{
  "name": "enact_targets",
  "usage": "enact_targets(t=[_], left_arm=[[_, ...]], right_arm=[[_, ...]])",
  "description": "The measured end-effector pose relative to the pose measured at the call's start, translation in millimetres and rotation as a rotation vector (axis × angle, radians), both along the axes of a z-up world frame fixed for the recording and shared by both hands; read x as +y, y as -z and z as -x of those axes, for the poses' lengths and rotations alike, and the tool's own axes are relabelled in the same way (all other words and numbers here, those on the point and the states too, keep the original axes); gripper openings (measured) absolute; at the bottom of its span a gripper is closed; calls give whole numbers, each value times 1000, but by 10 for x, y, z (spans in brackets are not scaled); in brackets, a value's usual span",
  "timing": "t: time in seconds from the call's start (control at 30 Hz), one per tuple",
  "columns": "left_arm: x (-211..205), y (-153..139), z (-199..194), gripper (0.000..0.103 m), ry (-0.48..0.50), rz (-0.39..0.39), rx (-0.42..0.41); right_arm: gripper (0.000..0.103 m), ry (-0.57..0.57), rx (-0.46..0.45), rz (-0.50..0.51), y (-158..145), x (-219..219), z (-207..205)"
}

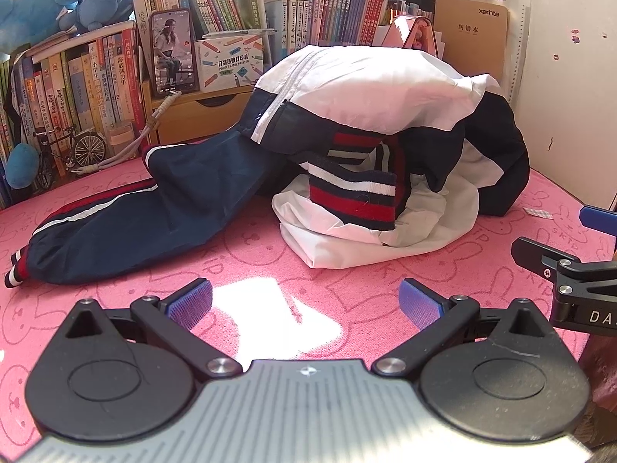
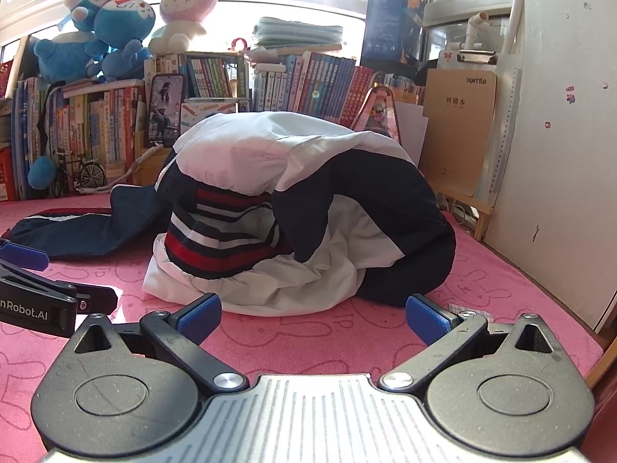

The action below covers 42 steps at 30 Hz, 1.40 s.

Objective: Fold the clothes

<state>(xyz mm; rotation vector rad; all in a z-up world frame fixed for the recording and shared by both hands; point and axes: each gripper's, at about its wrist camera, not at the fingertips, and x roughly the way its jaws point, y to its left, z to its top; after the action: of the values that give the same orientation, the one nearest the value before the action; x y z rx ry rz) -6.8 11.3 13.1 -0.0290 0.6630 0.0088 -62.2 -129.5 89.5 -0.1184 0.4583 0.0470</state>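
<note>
A navy and white jacket (image 1: pixel 370 88) with red, white and navy striped ribbing lies bunched in a heap on the pink mat (image 1: pixel 239 254). One navy sleeve (image 1: pixel 154 212) with side stripes stretches out to the left. My left gripper (image 1: pixel 304 303) stands open just short of the heap, nothing between its blue pads. In the right wrist view the same jacket (image 2: pixel 308 177) fills the middle, and my right gripper (image 2: pixel 312 316) is open right at its white lower edge, empty. The other gripper (image 2: pixel 34 293) shows at the left edge.
Rows of books (image 2: pixel 308 85) and a propped phone (image 1: pixel 171 52) line the back. Plush toys (image 2: pixel 115 31) sit on top. A brown clipboard (image 2: pixel 459 131) leans against the white wall (image 2: pixel 570 154) at right. A model bicycle (image 1: pixel 73 146) stands at back left.
</note>
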Motion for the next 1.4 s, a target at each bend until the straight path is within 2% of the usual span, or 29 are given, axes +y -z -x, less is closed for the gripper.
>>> enact_targets(t=[0.37, 0.6, 1.4], left_arm=[[-14, -1, -7, 103, -7, -5, 4], [-13, 3, -3, 103, -9, -6, 4], [-8, 37, -42, 103, -28, -13, 19]], right_arm=[[103, -3, 24, 31, -86, -6, -44], [103, 4, 48, 8, -62, -30, -77], [103, 14, 69, 30, -12, 11, -99]])
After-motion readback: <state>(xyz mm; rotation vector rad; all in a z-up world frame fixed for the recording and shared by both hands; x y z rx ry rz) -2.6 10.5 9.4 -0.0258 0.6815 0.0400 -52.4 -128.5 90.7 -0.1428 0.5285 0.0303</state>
